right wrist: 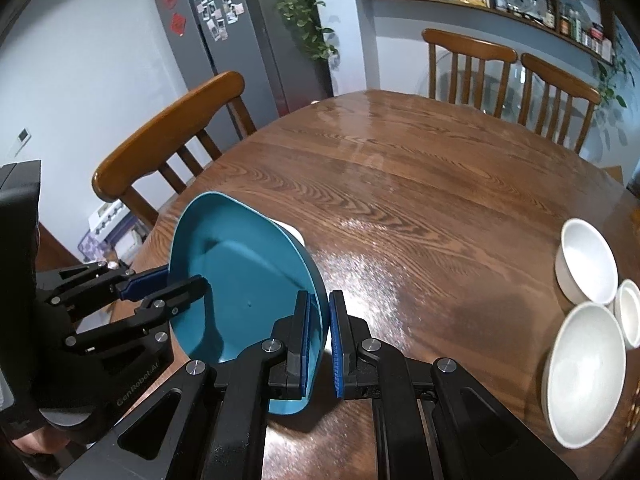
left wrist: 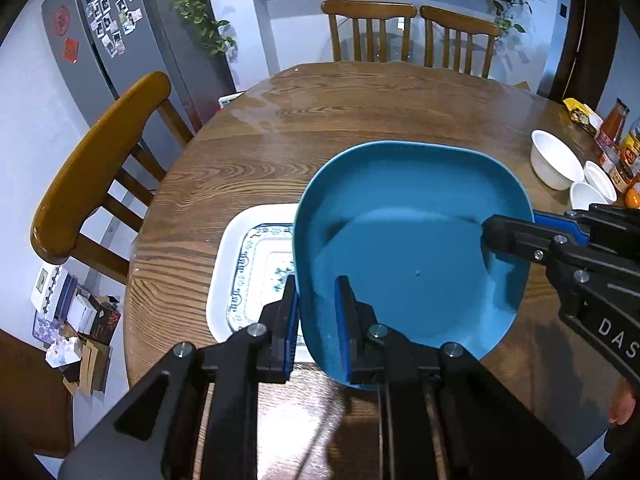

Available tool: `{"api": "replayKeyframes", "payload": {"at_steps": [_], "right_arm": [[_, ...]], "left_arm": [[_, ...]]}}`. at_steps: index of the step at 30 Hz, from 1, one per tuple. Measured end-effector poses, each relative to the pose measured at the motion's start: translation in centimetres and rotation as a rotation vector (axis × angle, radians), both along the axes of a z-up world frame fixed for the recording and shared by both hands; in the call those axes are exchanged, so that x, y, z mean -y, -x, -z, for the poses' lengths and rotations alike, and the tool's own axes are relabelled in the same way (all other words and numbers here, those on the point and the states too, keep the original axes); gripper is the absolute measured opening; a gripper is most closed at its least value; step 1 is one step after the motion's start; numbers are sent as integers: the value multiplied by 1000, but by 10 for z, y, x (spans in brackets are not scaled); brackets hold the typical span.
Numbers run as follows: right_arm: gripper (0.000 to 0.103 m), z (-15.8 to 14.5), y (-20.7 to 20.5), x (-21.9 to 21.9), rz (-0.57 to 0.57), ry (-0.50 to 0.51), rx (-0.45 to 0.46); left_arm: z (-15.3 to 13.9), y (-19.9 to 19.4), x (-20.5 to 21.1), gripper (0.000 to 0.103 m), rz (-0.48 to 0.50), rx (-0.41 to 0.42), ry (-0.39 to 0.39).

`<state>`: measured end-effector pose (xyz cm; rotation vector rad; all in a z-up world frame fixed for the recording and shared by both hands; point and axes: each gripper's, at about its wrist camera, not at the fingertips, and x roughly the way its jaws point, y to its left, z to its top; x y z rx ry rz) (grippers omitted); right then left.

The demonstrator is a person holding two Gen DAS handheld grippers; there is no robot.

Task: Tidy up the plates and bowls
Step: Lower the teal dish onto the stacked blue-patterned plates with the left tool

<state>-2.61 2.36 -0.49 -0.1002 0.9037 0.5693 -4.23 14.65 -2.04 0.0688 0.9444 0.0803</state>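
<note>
A teal square plate (left wrist: 412,240) is held tilted above the wooden table (left wrist: 320,120), over a white rectangular platter with a blue pattern (left wrist: 256,268). My left gripper (left wrist: 318,308) straddles the plate's left rim and is shut on it. My right gripper (left wrist: 508,226) grips the plate's right rim. In the right wrist view the teal plate (right wrist: 240,276) stands on edge between my right gripper's (right wrist: 320,336) pads, with my left gripper (right wrist: 168,284) clamped on its far side. Three white bowls (right wrist: 586,260) sit at the table's right edge.
Wooden chairs stand at the left (left wrist: 100,168) and far side (left wrist: 412,36) of the table. Sauce jars and bottles (left wrist: 618,140) stand at the right edge beyond the white bowls (left wrist: 556,160). A grey fridge (left wrist: 120,40) stands behind.
</note>
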Motion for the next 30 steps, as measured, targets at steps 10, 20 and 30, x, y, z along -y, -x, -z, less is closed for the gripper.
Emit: {"api": "replayKeyframes", "payload": {"at_steps": [10, 20, 30], "right_arm": [[11, 6, -20, -29, -29, 24, -12], [11, 30, -37, -55, -60, 65, -67], [11, 52, -50, -68, -84, 81, -127]], "left_arm": [[5, -16, -29, 15, -43, -5, 7], [20, -32, -48, 16, -79, -43, 4], [42, -42, -62, 16, -100, -107, 12]]}}
